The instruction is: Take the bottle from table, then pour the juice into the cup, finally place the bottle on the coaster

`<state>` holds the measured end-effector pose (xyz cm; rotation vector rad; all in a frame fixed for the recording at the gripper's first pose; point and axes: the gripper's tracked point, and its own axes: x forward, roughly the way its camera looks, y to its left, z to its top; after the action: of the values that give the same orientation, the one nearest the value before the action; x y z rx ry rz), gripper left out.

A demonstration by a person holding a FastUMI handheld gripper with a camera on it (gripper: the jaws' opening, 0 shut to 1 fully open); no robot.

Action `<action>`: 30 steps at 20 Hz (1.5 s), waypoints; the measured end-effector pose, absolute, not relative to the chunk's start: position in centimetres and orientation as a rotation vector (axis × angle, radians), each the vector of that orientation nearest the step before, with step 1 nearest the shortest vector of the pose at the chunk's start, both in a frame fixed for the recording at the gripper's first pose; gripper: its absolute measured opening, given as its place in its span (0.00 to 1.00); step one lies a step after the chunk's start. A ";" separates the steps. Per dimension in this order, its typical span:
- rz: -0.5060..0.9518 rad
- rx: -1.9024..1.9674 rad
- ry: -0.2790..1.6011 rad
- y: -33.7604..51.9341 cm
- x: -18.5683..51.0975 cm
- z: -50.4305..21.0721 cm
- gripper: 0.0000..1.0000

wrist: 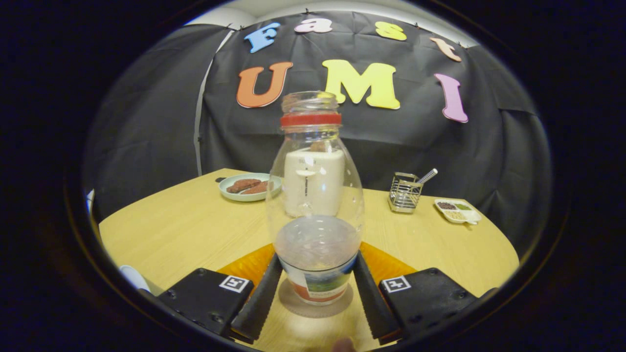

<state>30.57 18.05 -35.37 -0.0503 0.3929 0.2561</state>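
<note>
Bottle stands upright on a round coaster; final step looks near done.
The fingers flank its base, seemingly touching; grip or release, I cannot tell.

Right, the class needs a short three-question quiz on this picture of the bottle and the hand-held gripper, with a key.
1. True or false: the bottle has a cap on.
2. What lies on the plate beyond the fingers? A) brown food pieces B) a spoon C) a cup
3. Fill in: the fingers of the hand-held gripper press on either ____ of the bottle.
Key: 1 false; 2 A; 3 side.
</note>
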 end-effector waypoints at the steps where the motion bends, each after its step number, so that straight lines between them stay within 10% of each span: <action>1: 0.254 -0.045 0.393 17.9 30.6 -35.5 0.85; 30: 0.027 0.003 0.043 8.7 13.1 -6.9 1.00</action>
<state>13.05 8.72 -6.88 0.0026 0.0429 0.0268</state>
